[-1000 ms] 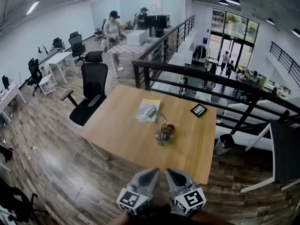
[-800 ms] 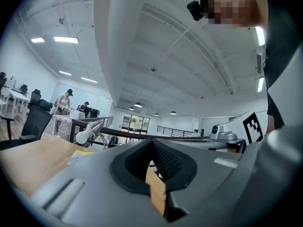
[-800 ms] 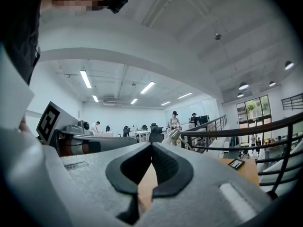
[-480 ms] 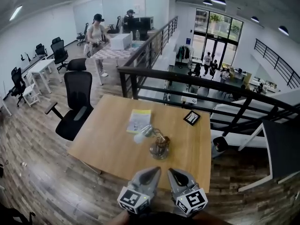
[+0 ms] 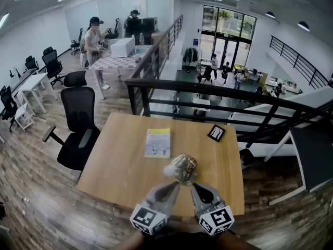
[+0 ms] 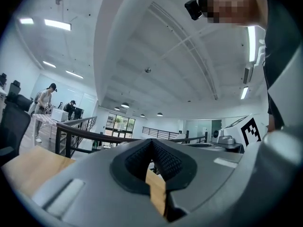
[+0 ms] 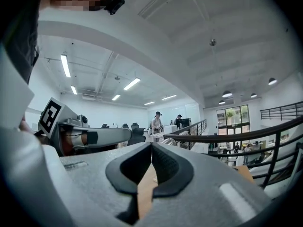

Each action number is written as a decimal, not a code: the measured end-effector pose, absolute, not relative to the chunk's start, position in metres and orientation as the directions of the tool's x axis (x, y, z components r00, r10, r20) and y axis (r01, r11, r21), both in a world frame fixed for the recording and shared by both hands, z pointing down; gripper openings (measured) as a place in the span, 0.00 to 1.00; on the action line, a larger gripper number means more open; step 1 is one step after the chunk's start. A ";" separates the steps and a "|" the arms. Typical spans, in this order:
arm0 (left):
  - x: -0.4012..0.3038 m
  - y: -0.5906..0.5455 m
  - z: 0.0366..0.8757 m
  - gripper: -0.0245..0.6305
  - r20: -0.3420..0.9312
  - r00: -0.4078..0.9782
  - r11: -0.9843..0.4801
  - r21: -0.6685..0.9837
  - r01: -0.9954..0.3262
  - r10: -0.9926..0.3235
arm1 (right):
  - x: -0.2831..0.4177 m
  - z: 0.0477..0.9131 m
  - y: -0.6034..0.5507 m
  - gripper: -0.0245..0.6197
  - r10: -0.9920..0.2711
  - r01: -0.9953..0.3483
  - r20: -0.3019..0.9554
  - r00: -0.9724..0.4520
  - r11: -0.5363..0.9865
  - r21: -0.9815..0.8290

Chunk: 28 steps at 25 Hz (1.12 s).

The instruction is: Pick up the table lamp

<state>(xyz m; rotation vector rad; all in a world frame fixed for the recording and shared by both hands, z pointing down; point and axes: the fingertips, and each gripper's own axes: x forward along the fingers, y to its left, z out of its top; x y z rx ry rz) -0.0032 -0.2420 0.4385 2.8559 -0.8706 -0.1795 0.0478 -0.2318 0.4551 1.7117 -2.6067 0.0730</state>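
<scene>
**Both tools shut and empty; lamp on table just ahead of tips**

Head view, left to right.

- Black office chair (image 5: 78,124) stands at the left edge of the wooden table (image 5: 119,165), close to it.
- Left gripper (image 5: 173,185) is over the near table edge, nose pointing away from the person and angled inward. In the left gripper view the ribbed pads (image 6: 163,162) meet at their tips. Only bare tabletop shows through the slot below them, so nothing is gripped.
- Pale booklet (image 5: 157,142) lies flat near the table's middle, beyond the left tool and apart from it.
- Table lamp (image 5: 182,166) stands on the table just past both noses, between their lines. It has a glassy, metallic base, and its pale head sits to the left of the base. Both tips are very near it, but I cannot tell whether either touches.
- Right gripper (image 5: 193,187) is beside the left one and angled inward the same way. In the right gripper view its pads (image 7: 165,167) are pressed together at the front with nothing held between them.
- Small black-framed card (image 5: 216,133) lies toward the far right of the table, well apart from the lamp.
- Dark railing (image 5: 208,90) runs behind the table's far edge.
</scene>
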 end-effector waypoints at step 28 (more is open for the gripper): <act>-0.036 -0.349 0.460 0.04 0.004 0.721 -0.705 0.210 -0.678 -0.693 | 0.095 0.534 -0.338 0.26 -0.895 -0.913 0.220 -0.389 0.405 0.035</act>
